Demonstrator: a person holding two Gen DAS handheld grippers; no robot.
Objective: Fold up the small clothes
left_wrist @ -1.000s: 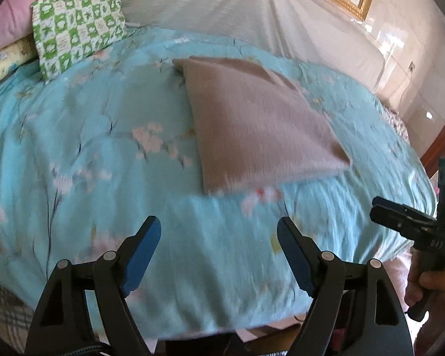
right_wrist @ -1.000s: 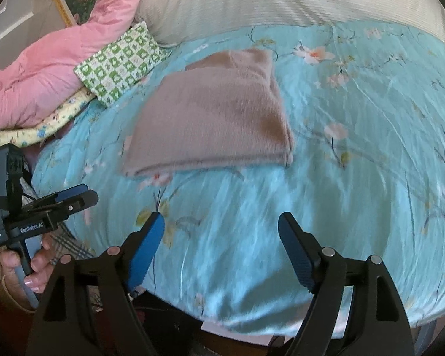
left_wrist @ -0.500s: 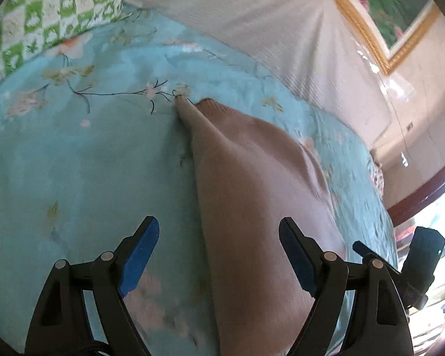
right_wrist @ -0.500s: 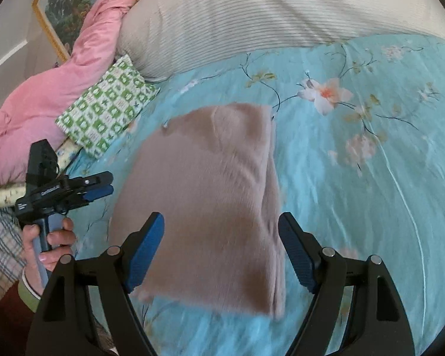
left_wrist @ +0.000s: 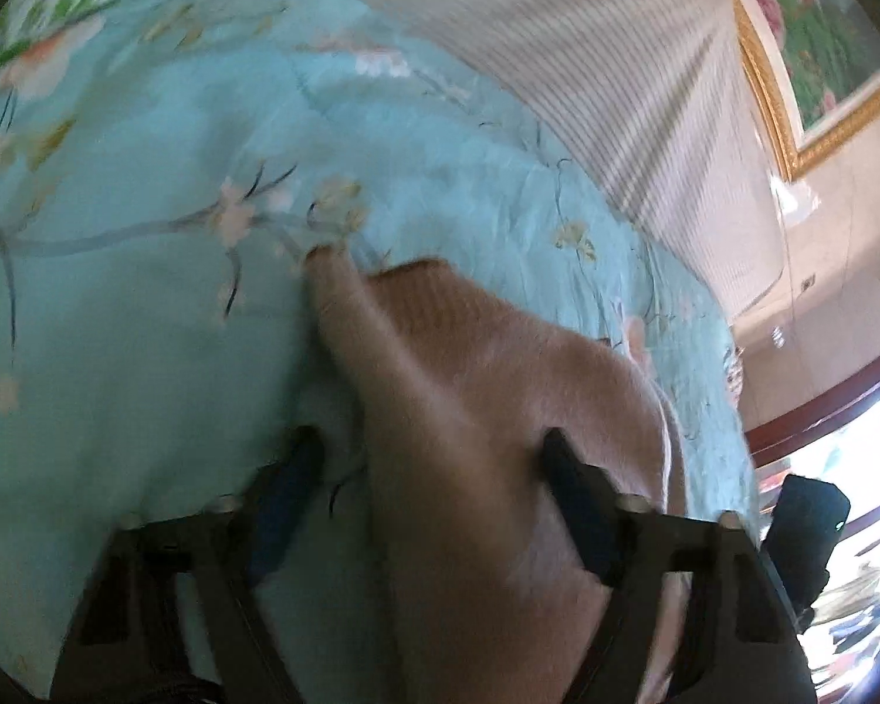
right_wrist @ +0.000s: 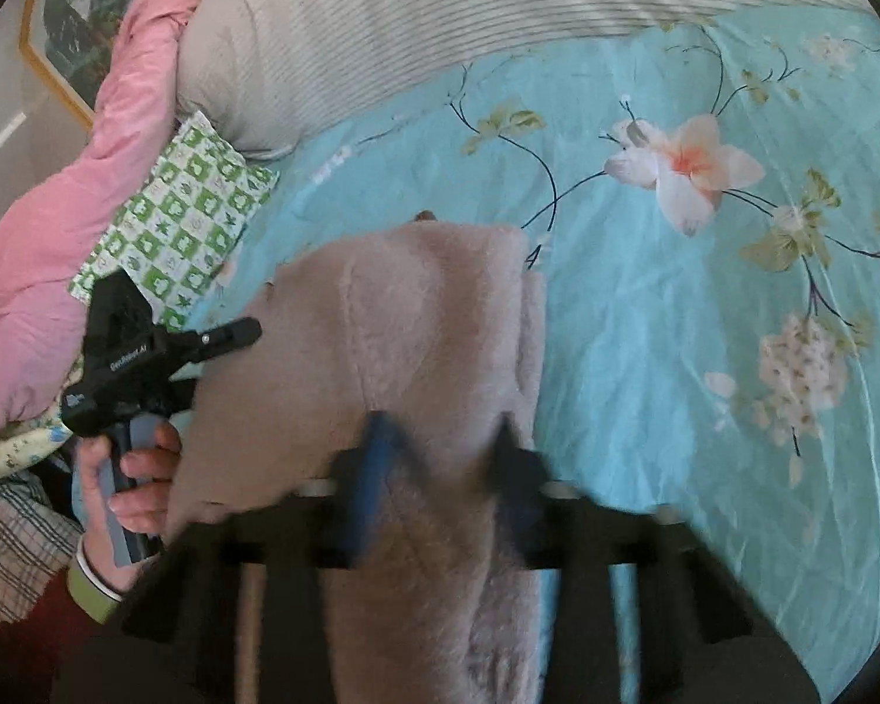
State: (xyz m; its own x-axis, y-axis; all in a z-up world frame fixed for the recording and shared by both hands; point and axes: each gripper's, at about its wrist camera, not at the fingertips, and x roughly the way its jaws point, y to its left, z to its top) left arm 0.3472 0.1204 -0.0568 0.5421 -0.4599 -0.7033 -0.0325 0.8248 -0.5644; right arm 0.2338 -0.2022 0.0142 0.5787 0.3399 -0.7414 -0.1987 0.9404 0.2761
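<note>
Left gripper [left_wrist: 434, 504]: jaws just been closing, half open, straddling the near left edge of the folded beige sweater [left_wrist: 498, 440], pads not yet pressing. Sweater flat on the floral teal quilt [right_wrist: 704, 352]. Right gripper [right_wrist: 440, 463]: jaws just been closing, apparently pinched on the near right edge, likely for lifting both corners together.

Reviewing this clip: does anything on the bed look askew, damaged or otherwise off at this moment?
Nothing looks damaged or spilled. The folded beige fleece garment lies on the turquoise floral bedspread, one layer sticking out slightly along its right edge. Both views are motion-blurred near the left gripper and right gripper, whose jaws have just been closing over the garment.
</note>
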